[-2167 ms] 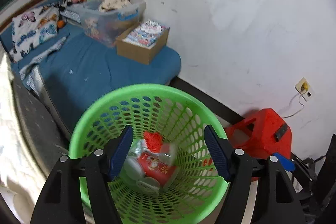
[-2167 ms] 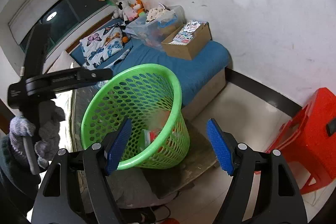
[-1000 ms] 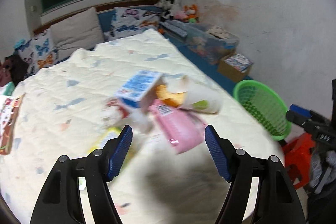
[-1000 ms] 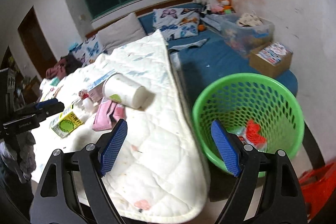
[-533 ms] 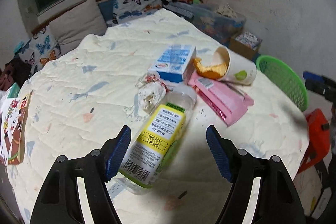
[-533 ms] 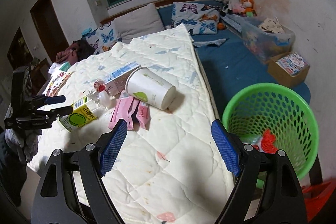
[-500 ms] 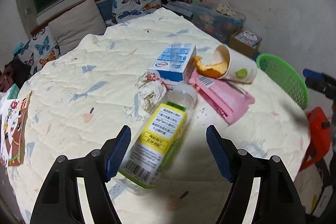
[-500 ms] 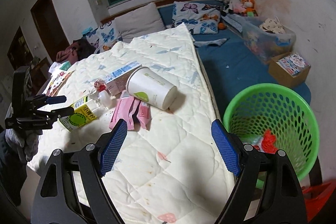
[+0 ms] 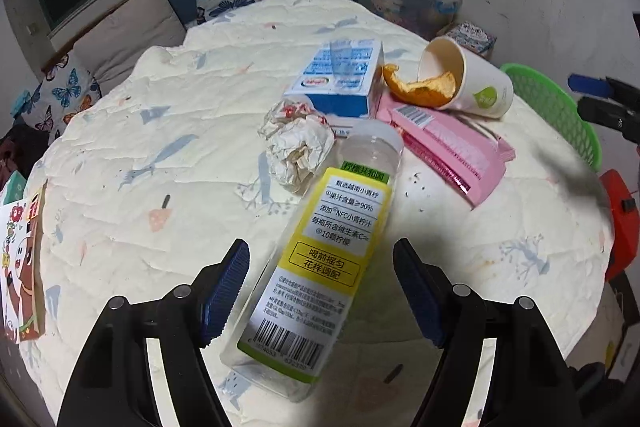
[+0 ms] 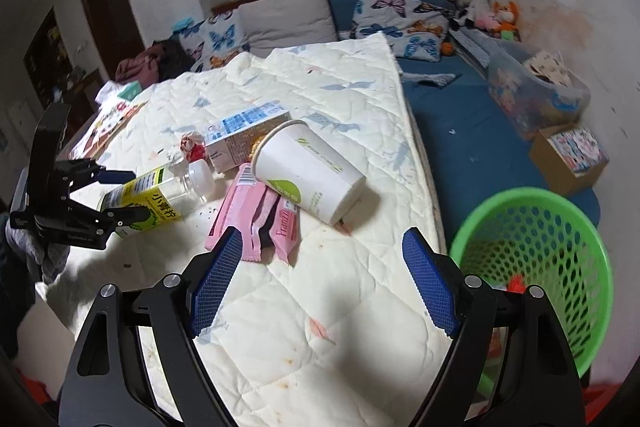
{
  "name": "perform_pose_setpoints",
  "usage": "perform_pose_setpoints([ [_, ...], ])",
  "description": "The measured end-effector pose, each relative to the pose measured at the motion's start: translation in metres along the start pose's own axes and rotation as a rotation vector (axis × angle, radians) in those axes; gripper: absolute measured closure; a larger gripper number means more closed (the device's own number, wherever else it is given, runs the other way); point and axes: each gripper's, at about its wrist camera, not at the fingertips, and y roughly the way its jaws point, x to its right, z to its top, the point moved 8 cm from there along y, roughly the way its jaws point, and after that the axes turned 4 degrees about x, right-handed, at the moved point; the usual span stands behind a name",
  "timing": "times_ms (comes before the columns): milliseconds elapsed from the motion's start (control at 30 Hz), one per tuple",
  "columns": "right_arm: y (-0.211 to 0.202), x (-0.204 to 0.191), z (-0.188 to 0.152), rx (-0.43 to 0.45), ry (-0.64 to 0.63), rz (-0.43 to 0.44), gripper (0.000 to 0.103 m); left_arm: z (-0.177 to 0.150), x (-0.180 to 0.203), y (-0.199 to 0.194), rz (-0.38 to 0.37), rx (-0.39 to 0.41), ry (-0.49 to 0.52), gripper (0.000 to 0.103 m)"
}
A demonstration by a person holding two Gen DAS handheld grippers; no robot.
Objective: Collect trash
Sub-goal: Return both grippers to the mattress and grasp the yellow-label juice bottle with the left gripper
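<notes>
The left claw [image 9: 320, 291] has closed in on the yellow-labelled bottle [image 9: 316, 259], whose base now lies between its spread-apart fingers on the bed [image 9: 160, 155]. The right claw [image 10: 320, 283] hangs wide apart, the green basket [image 10: 536, 247] just beside its right finger.

A clear bottle [image 9: 320, 259] on the quilt carries a yellow label reading "喝前摇匀 花样调配", "果汁含量≥90%" and "NFC小青柠"; a pink wrapper [image 10: 286, 229] beside it reads "Franzz"

bottle [image 9: 320, 247]: clear shiny plastic
cup [image 9: 468, 83]: smooth paper
bed cover [image 9: 140, 147]: soft bumpy cloth
basket [image 10: 536, 239]: shiny plastic with holes
</notes>
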Motion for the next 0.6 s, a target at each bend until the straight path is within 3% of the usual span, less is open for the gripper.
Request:
perform_pose_setpoints([
  [600,0.075,-0.007,0.022,-0.138,-0.259,0.034,0.021,-0.008,-0.001,0.014,-0.024,-0.009,0.002,0.039],
])
